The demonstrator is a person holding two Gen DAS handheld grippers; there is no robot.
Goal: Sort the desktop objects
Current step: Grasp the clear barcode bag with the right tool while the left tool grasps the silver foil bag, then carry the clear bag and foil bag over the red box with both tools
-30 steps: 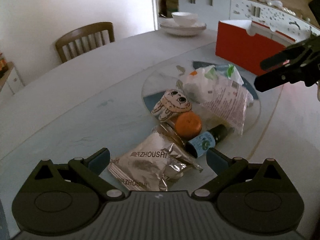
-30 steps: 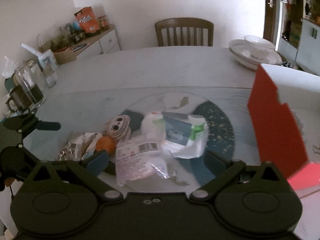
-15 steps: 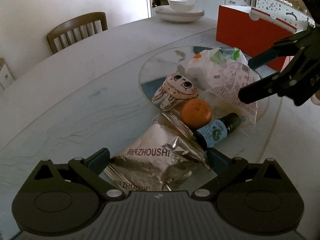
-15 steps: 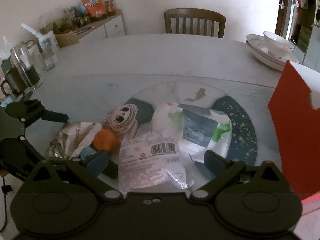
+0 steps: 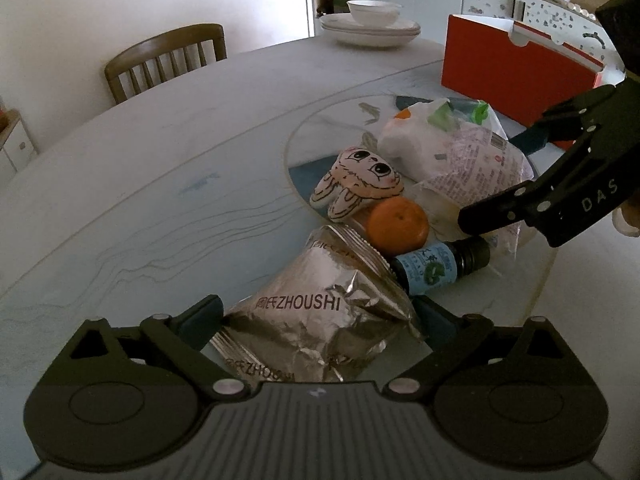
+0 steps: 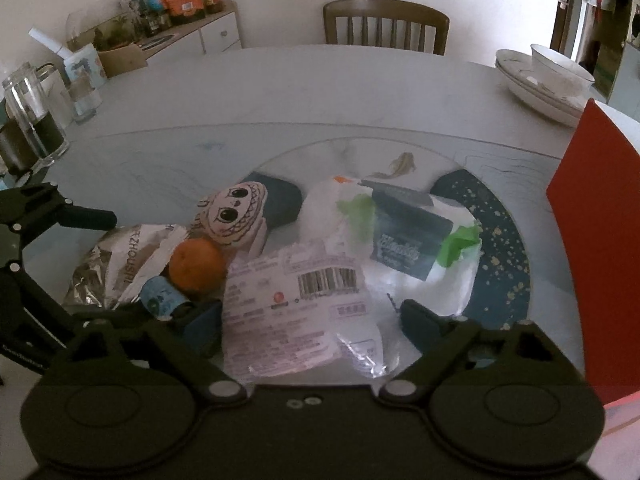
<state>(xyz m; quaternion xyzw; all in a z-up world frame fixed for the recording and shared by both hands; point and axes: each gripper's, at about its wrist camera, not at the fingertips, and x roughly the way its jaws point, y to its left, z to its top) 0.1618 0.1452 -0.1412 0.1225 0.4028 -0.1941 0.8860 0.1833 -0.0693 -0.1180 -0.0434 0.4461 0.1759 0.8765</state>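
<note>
Flanking crinkled foil packet (image 5: 320, 320) — left tool (image 5: 318, 322), fingers spread wide.

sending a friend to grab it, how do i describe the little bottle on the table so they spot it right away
Find the round glass turntable in the middle of the table, then the pile at its near edge. The small bottle lies on its side, touching the orange and the silver snack bag. It alone has dark glass, a blue label and a black cap.

Readable text: the silver foil snack packet (image 5: 320, 320) at the near edge of the table is printed "ZHOUSHI" after two Chinese characters. The right gripper (image 5: 496, 184) body bears white letters "DAS". The clear pink-printed packet (image 6: 296, 308) carries a barcode; its digits are illegible.
</note>
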